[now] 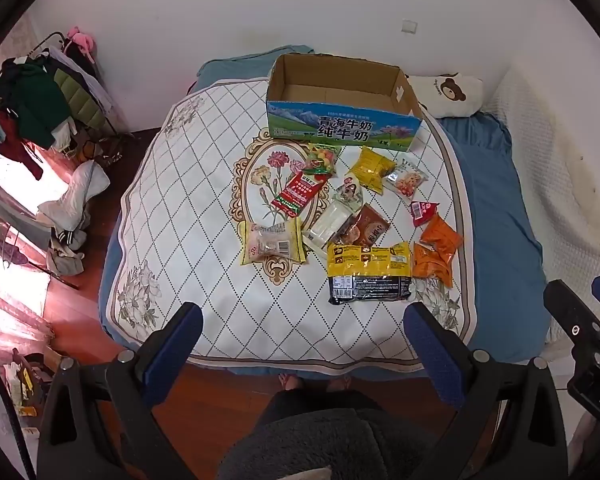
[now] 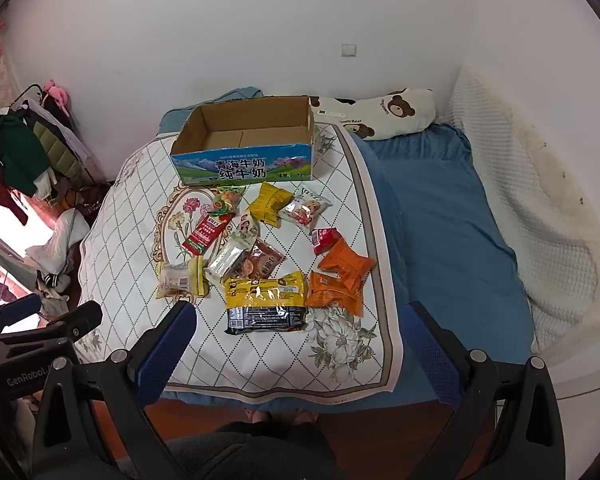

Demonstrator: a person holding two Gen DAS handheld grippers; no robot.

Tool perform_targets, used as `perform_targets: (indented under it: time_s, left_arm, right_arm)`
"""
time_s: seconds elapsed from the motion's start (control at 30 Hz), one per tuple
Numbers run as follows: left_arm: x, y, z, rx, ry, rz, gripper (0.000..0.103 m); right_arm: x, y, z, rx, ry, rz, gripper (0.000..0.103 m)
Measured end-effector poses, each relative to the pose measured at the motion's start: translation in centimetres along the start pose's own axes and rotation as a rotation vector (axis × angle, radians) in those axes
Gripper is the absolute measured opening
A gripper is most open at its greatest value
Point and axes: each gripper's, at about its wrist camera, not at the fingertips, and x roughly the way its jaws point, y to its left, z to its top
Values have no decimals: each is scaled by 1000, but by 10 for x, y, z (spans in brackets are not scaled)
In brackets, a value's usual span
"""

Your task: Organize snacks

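Beside the bed's left edge, a clothes rack (image 1: 40,108) heaped with garments stands on the wooden floor. On the bed (image 1: 496,200) lies a diamond-patterned floral cloth (image 1: 180,208), and the snacks are scattered across its middle and right part. Nearest the left edge of the group is a yellow-edged clear packet (image 1: 271,242); further in, a red sachet (image 1: 298,194) lies below a green-topped candy bag (image 1: 321,159). A white pouch (image 1: 332,220) overlaps a brown cookie packet (image 1: 365,229), and near the bed's front edge sits a large yellow-and-black bag (image 1: 369,272). A yellow packet (image 1: 371,168) and a clear snack packet (image 1: 405,178) lie just before the open, empty milk carton box (image 1: 340,100), which stands toward the bed's far edge. Rightmost are a small red packet (image 1: 423,212) and two orange packets (image 1: 440,250), one overlapping the other. A bear-print pillow (image 1: 446,94) rests at the far right corner. Both the left tongs (image 1: 302,342) and the right tongs (image 2: 300,340) hang above the bed's front edge, spread wide with nothing in them.
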Motion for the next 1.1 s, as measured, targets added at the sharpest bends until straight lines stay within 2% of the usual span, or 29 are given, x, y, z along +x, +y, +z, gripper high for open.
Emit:
perform_targets:
  time_s: [0.43,0.5,1.1]
  left_arm:
    - [-3,11,3,1,6,0,103]
    - [-4,10,4,-3,6,0,103]
    - [2,17,9,2,3,1,103]
  right_arm:
    - [6,-2,-3,7,0,-6,103]
    - [0,11,2,3,-4,-6,103]
    - [3,17,2,11,-3,1,103]
